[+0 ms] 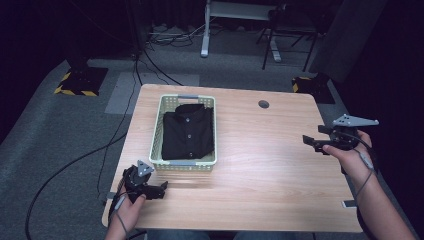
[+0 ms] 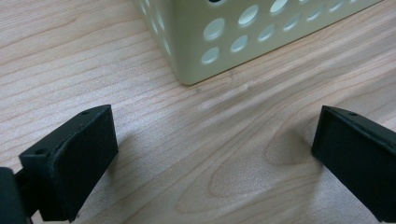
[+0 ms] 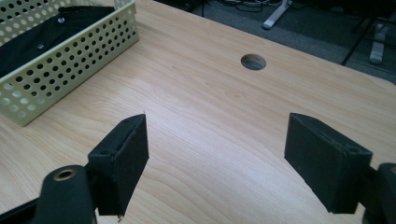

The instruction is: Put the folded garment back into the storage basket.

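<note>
On the left half of the table (image 1: 260, 165), we see a black shirt (image 1: 188, 131) folded inside the pale green basket (image 1: 159, 131).

Our left gripper (image 2: 212, 154) hovers just beside the basket's near corner, jaws spread wide and empty; our right gripper (image 3: 217, 158) hangs released near the right edge, well apart. Broad bare wood lies between them, broken by one round hole (image 1: 263, 104). Any label on the shirt seems too small to read.
</note>
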Demonstrator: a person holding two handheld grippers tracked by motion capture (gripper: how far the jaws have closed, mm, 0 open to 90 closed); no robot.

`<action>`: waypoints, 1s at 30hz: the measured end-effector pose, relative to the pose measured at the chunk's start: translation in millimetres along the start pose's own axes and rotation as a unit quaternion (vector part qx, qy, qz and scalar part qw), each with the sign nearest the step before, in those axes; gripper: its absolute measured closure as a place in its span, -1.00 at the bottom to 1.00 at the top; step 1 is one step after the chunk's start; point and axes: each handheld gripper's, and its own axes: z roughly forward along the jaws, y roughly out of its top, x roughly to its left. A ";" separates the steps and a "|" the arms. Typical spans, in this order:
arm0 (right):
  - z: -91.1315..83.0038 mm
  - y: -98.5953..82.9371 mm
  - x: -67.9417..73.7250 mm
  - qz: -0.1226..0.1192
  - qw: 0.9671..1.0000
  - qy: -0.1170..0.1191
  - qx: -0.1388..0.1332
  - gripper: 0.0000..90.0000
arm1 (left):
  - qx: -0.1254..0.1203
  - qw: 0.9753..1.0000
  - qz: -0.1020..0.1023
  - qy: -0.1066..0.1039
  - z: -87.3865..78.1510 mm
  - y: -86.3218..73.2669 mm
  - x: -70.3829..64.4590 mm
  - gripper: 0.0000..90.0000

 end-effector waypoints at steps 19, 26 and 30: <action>7.4 -43.1 -9.2 0.032 0.999 -0.008 0.016 -0.53 | 0.000 1.000 0.002 0.000 0.1 0.2 0.3 -0.99; 11.4 -59.0 -10.8 0.042 0.999 -0.009 0.024 -0.53 | -0.001 1.000 0.001 0.000 0.1 0.1 0.1 -0.99; 11.9 -66.9 -11.6 0.046 0.998 -0.013 0.028 -0.54 | 0.000 1.000 0.000 0.000 -0.1 -0.2 -0.1 -0.99</action>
